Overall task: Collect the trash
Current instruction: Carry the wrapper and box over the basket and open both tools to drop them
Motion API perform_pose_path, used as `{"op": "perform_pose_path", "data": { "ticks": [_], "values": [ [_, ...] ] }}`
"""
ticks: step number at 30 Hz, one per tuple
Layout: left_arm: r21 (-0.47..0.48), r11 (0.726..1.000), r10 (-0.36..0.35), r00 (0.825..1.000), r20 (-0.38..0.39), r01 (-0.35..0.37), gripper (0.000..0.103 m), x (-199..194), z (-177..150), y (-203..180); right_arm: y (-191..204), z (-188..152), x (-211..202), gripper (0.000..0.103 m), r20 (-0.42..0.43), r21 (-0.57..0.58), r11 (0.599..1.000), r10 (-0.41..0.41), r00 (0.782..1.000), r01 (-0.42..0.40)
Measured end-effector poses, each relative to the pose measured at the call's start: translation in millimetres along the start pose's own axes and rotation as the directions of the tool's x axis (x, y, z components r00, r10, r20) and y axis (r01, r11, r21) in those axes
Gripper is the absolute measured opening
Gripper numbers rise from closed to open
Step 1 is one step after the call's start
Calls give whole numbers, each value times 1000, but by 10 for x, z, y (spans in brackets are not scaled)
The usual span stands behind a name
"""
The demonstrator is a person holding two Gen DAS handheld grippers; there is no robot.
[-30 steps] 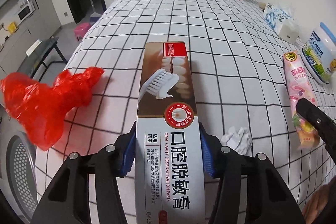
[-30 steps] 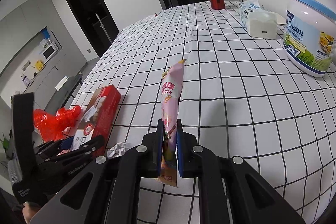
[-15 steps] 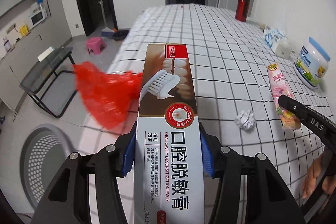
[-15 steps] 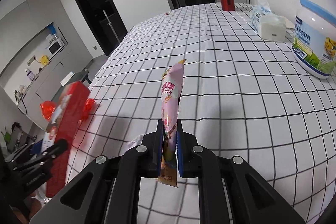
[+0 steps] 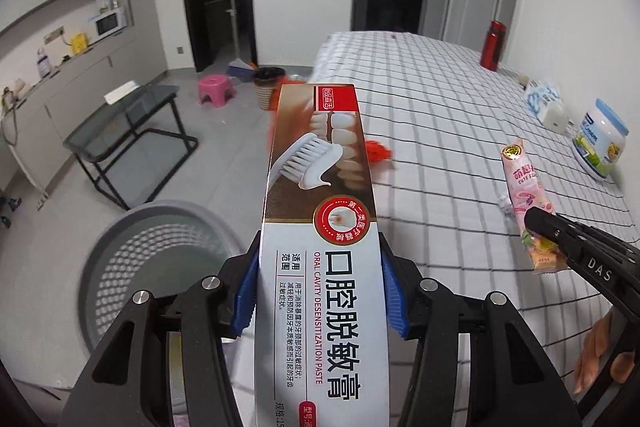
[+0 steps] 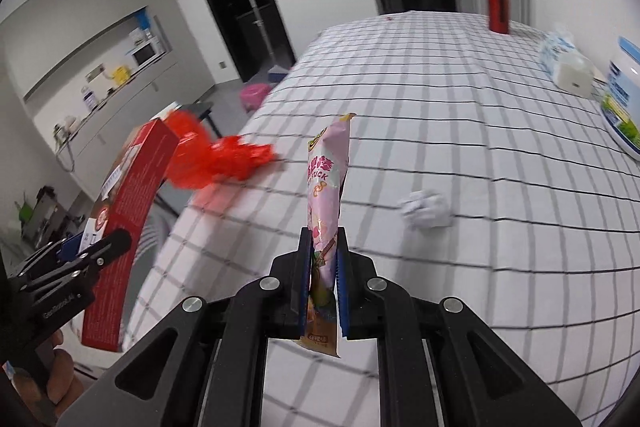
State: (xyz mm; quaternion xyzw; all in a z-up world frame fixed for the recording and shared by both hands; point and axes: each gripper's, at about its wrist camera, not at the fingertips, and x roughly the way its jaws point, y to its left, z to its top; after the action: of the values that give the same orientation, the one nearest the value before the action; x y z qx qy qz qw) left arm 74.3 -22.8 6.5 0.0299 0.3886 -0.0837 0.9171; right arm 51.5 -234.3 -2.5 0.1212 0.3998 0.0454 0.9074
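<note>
Two grippers, each with one piece of trash. The left gripper (image 5: 320,291) is clamped on one toothpaste box (image 5: 320,211), its blue pads pressed to the box's sides; the box juts forward past the table's near left edge, with one grey perforated bin (image 5: 160,259) on the floor just left of it. The right gripper (image 6: 324,287) is pinched tight on one pink snack wrapper (image 6: 326,179), held upright above the checked tablecloth (image 6: 460,107). On the cloth lie one red plastic bag (image 6: 216,159) at the left edge and one crumpled white paper ball (image 6: 426,209) — well apart. Far right stand one red bottle (image 6: 497,3), one tissue pack (image 6: 566,65) and one white jar (image 5: 600,143).
</note>
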Motion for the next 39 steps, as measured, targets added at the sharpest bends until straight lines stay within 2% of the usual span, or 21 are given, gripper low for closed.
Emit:
{"op": "perform_pose_path", "data": {
  "ticks": [10,19,31,33,39],
  "values": [
    [-76,996,48,999,9,-47,51,-200,-280,614,869,-133,131,11,-39,-100,991,82,996,-85],
    [-134,986,104,995,10,-102,51,-265,-495,1091,1455,-244,349,11,-96,-181,973,128,987,-144],
    [-192,967,161,986,-38,-165,51,-81,-644,1567,2075,-316,760,11,-163,-251,942,187,969,-224],
    [-207,964,162,986,-49,-169,51,-34,-667,1630,2157,-332,840,11,-179,-258,929,223,958,-265],
    [-220,959,165,983,-78,-179,51,62,-728,1695,2230,-414,1062,11,-218,-240,917,269,938,-319]
  ]
}}
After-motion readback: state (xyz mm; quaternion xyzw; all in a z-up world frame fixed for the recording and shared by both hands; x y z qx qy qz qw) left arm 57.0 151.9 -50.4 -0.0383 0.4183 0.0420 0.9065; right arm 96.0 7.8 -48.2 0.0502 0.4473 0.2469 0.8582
